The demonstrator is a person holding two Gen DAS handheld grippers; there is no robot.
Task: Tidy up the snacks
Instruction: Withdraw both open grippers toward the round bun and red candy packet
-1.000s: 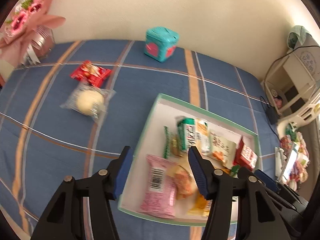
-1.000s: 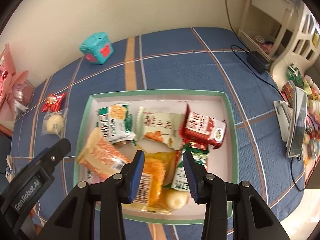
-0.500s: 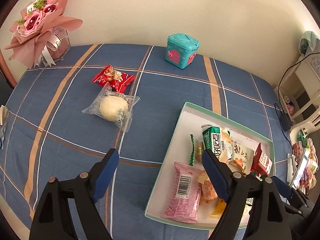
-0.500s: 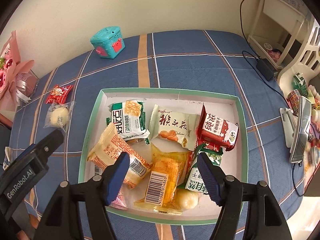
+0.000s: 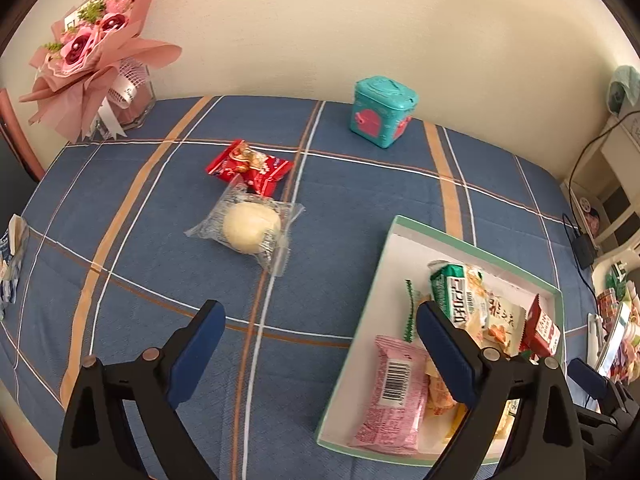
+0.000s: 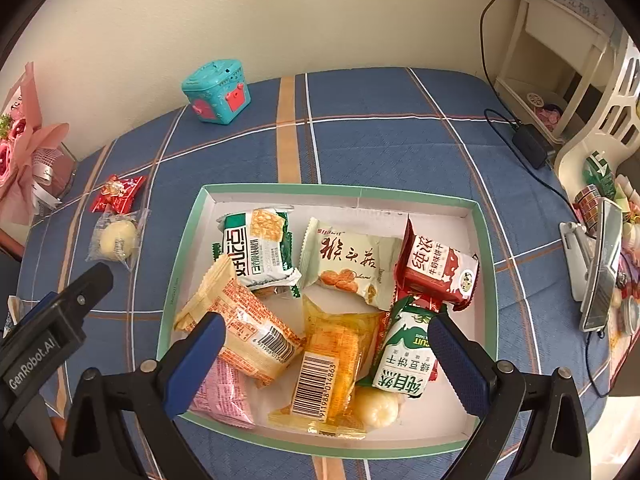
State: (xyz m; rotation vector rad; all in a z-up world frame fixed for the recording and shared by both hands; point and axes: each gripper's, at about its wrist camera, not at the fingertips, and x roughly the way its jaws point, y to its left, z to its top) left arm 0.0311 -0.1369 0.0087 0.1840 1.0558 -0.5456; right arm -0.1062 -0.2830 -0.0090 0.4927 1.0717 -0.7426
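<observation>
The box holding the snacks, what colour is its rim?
Mint green, with a white inside; the box shows best in the right wrist view.

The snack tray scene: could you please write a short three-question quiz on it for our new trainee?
1. True or false: the clear-wrapped round bun lies inside the green-rimmed tray.
2. Which snack lies touching that bun on the blue cloth? A) red candy packet B) pink packet C) red milk-biscuit pack
3. Fill in: both the left gripper and the right gripper are ____, with nothing held.

Key: 1 false, it lies on the cloth outside the tray; 2 A; 3 open, their jaws having just been opening.
</observation>
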